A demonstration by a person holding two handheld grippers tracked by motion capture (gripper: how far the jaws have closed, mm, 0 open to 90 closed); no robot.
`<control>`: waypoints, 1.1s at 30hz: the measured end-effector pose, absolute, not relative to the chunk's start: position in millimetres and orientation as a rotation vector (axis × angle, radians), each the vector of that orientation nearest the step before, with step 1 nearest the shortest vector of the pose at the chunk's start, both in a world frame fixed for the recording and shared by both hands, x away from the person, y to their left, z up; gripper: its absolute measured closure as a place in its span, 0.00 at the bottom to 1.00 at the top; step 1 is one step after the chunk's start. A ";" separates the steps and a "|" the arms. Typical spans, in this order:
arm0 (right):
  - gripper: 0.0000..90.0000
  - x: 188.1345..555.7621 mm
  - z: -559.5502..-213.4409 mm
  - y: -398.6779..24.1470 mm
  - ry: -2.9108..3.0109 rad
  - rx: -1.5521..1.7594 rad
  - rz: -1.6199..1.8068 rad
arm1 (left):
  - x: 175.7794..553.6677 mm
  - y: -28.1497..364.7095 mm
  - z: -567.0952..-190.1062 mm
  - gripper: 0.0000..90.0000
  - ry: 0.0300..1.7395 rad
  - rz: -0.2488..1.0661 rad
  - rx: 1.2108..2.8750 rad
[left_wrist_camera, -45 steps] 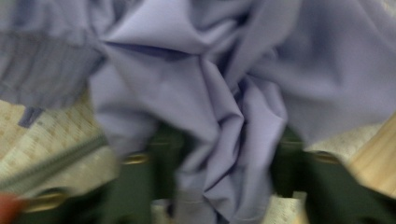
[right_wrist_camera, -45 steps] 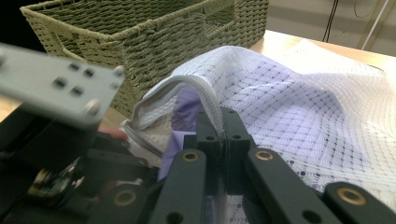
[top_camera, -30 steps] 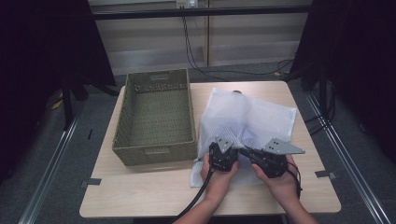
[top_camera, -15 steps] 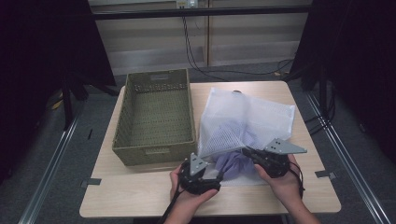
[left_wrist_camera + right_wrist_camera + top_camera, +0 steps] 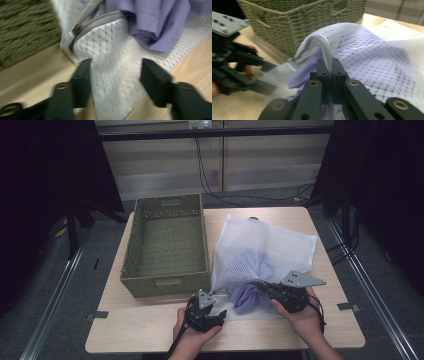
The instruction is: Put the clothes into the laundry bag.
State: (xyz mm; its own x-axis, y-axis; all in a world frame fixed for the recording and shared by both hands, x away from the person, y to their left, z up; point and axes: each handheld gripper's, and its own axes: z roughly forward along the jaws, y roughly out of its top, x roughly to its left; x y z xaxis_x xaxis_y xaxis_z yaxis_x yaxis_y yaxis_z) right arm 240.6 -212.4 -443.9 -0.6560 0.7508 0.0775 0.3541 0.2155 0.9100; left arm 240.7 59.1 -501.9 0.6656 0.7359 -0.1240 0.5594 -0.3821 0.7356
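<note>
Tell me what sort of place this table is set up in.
Probably a lab or recording studio rather than a home: the small wooden table stands between black curtains, metal floor rails run along both sides, and cables hang down the panelled back wall.

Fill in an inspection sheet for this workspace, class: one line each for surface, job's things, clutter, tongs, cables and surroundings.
Surface: wooden table, bare at its near edge.
Job's things: white mesh laundry bag lying right of an empty woven basket; purple garment poking from the bag's near opening.
Clutter: nothing seen.
Tongs: right tongs shut on the bag's raised rim; left tongs open over the bag's lower flap near its zipper.
Cables: black cables hanging down the back wall; a cable trailing from the left tongs.
Surroundings: dark curtains at both sides, grey floor with rails.
</note>
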 end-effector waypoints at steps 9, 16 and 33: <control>0.98 240.6 -454.2 -192.4 2.273 0.953 1.384 | 245.2 53.5 -503.9 0.97 0.916 0.236 2.115; 0.98 249.7 -481.7 -163.4 2.476 0.931 1.217 | 249.2 58.1 -504.1 0.99 0.851 0.205 2.144; 0.98 307.2 -498.1 -182.8 2.287 1.219 0.937 | 253.8 66.6 -505.2 1.00 0.761 0.061 2.151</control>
